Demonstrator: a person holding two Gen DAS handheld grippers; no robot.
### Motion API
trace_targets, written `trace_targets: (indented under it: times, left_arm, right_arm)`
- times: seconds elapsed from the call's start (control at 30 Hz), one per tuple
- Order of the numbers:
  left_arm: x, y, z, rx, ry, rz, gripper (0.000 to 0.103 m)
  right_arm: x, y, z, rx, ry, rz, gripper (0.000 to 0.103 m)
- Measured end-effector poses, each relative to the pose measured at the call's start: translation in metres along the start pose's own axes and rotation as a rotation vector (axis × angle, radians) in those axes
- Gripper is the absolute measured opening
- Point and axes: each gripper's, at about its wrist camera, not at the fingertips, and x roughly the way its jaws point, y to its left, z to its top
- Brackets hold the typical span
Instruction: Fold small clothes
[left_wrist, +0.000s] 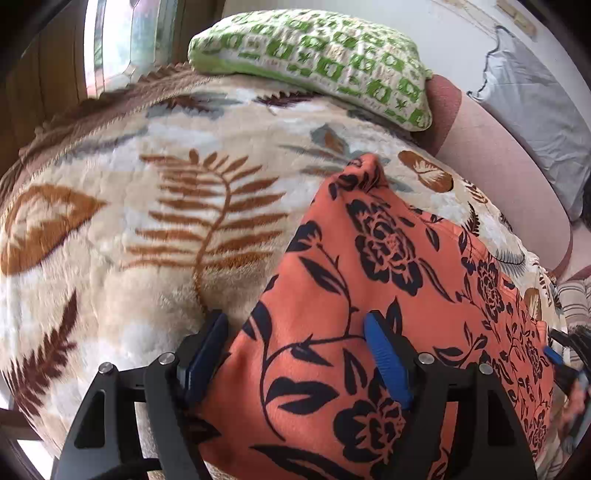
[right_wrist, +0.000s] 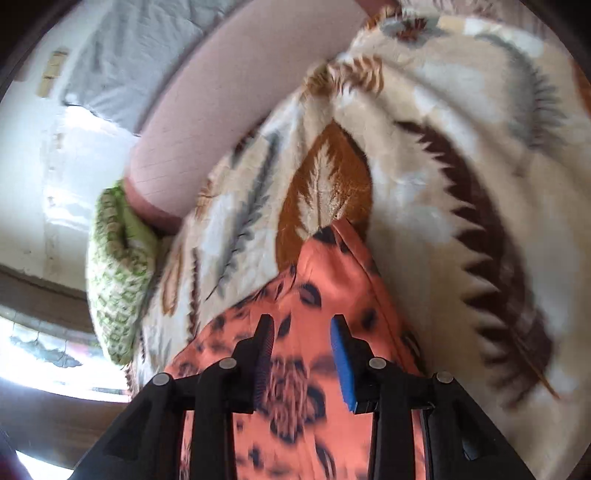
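Lying on leafy blanket (left_wrist: 110, 229), orange garment (left_wrist: 369, 258) (black roses), partly folded.

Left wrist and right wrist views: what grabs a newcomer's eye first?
The orange garment with black flowers dominates, spread over the cream leaf-print blanket and running under both grippers. The left gripper stands open over the garment's edge; the right gripper hangs above the cloth with a gap between its pads, though that view is blurred. A green-and-white patterned pillow lies at the blanket's far edge.

Orange black-flowered garment (left_wrist: 369, 295) flat on blanket (left_wrist: 147, 184)
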Motion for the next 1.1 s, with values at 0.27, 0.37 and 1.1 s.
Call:
trace_targets:
  times: [0.27, 0.37, 1.1]
  left_arm:
    - [-0.003, 0.020, 0.004, -0.020, 0.010, -0.103, 0.077]
    - [-0.005, 0.021, 0.004, -0.014, 0.012, -0.113, 0.077]
    - [0.012, -0.013, -0.018, 0.261, -0.014, -0.021, 0.103]
  right_arm:
    - [0.012, 0.068, -0.008, -0.160, -0.075, -0.011, 0.036]
    - [0.031, 0.141, -0.051, -0.321, 0.043, 0.117, 0.036]
    - [0.203, 0.324, -0.175, -0.540, 0.374, 0.277, 0.035]
